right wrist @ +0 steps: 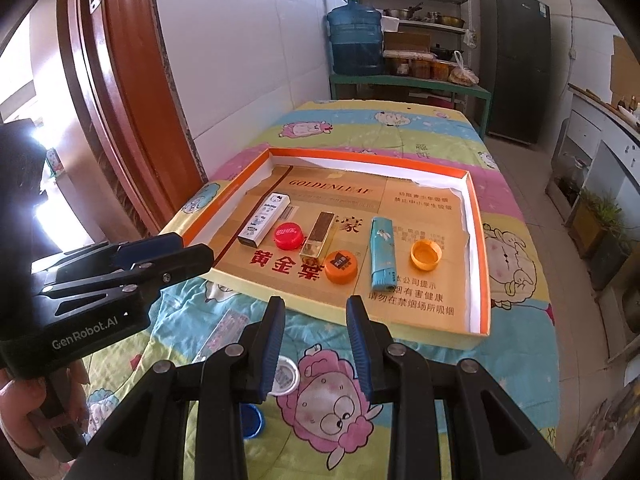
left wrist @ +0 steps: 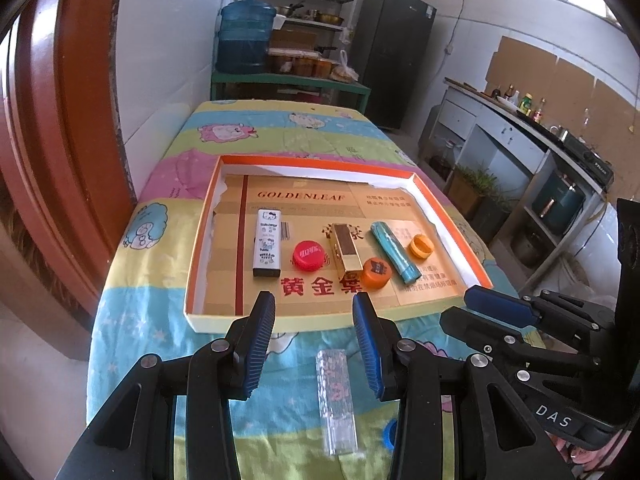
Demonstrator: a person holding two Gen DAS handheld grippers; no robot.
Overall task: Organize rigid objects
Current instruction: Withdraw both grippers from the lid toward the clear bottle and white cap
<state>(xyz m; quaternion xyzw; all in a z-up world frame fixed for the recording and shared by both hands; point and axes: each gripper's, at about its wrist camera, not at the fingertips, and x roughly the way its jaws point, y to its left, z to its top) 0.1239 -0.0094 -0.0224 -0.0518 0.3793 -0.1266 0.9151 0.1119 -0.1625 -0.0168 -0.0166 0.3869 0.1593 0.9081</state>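
An orange-rimmed cardboard tray (left wrist: 200, 236) (right wrist: 478, 264) holds a white Hello Kitty lighter (left wrist: 267, 242) (right wrist: 264, 220), a red cap (left wrist: 307, 256) (right wrist: 288, 236), a gold lighter (left wrist: 347, 251) (right wrist: 319, 238), an orange cap (left wrist: 376, 274) (right wrist: 341, 266), a teal lighter (left wrist: 394, 251) (right wrist: 382, 254) and an open orange cap (left wrist: 420, 247) (right wrist: 426, 255). A clear lighter (left wrist: 337, 402) (right wrist: 222, 334) lies on the cloth between the open fingers of my left gripper (left wrist: 314, 322). My right gripper (right wrist: 316, 326) is open and empty above a white cap (right wrist: 285, 374) and a blue cap (right wrist: 251, 420) (left wrist: 390, 434).
The table wears a cartoon-print cloth (left wrist: 280, 128). A brown door frame (left wrist: 52, 120) stands at the left. A green bench with a water jug (left wrist: 244, 36), shelves and a dark fridge (left wrist: 394, 52) are behind. A counter (left wrist: 520, 128) runs along the right.
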